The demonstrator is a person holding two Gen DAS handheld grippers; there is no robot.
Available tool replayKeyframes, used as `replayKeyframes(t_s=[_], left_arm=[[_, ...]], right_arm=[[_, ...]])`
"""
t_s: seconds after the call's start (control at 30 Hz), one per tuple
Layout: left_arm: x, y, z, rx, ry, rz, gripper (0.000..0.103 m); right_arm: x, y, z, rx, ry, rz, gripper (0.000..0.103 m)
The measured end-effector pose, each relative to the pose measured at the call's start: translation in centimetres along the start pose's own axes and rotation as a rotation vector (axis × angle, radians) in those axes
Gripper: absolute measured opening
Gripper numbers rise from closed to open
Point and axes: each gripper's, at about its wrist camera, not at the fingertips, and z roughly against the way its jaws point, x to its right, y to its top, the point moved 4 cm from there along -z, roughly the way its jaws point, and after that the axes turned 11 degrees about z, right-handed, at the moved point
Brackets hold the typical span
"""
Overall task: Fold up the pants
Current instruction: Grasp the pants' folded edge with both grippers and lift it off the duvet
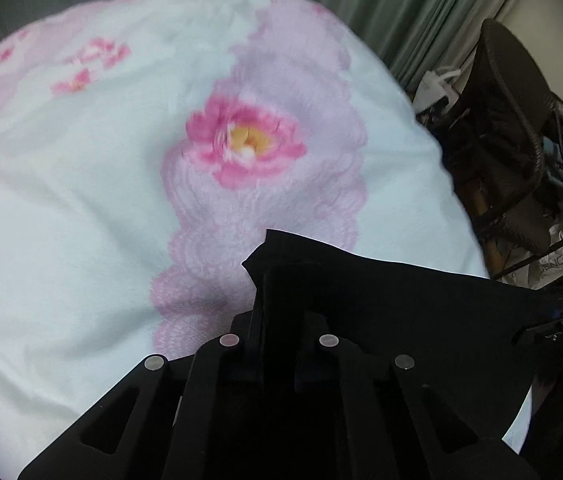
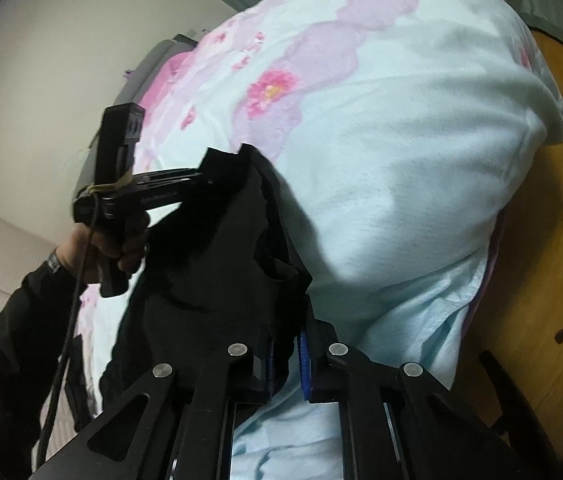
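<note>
Left gripper (image 1: 277, 300): my fingers are closed on a raised corner of the black pants (image 1: 381, 304), the cloth bunched around the tips so that the pads themselves are hidden. In the right wrist view the same gripper (image 2: 217, 178) enters from the left, held by a hand (image 2: 97, 248) in a black sleeve (image 2: 9, 340), with a cable (image 2: 61, 360) hanging from it.

Right gripper (image 2: 285, 344): my fingers (image 2: 304, 360), with blue pads, are pinched on a fold of the pants (image 2: 209, 280); the fabric runs up and left from here to the left gripper, so the garment is stretched between the two, lifted just above the bed. In the left wrist view I see this gripper (image 1: 561, 324) at the far right edge, its tips lost behind the dark cloth.

Pants: black, at the near edge of the bed, lying partly on a pale blue quilt (image 1: 81, 200) printed with pink flowers (image 1: 245, 140) and a lilac lace band.

Surroundings: a dark wicker chair (image 1: 509, 128) stands right of the bed, with bags beside it; green curtains (image 1: 361, 4) hang at the far side. Wooden floor (image 2: 549, 200) shows to the right of the bed in the right wrist view.
</note>
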Motion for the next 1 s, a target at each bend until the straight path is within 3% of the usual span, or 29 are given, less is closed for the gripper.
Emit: replayKeyframes(t_s=[0.2, 0.47, 0.6, 0.77, 0.87, 1.0], left_arm=[[0.2, 0.0, 6.7, 0.123, 0.024, -0.015, 0.01], [-1.4, -5.7, 17.6, 0.299, 0.074, 0.015, 0.01], [-3.3, -11.5, 22.2, 0.387, 0.111, 0.085, 0.01], [-6.2, -21.0, 26.6, 0.486, 0.147, 0.197, 0.01], [-7.9, -27.2, 27.8, 0.524, 0.163, 0.272, 0.011], [-10.6, -34.8, 27.0, 0.516, 0.177, 0.372, 0.011]], right_arm=[[-4.3, 0.8, 3.0, 0.098, 0.051, 0.15, 0.01], [-11.3, 0.1, 4.7, 0.141, 0.16, 0.321, 0.01], [-16.7, -1.2, 3.9, 0.133, 0.258, 0.437, 0.01], [-25.4, -5.9, 1.5, 0.091, 0.385, 0.644, 0.009], [-29.6, -9.4, -0.7, 0.033, 0.441, 0.733, 0.009], [-33.9, -15.2, -4.8, -0.07, 0.48, 0.856, 0.009]])
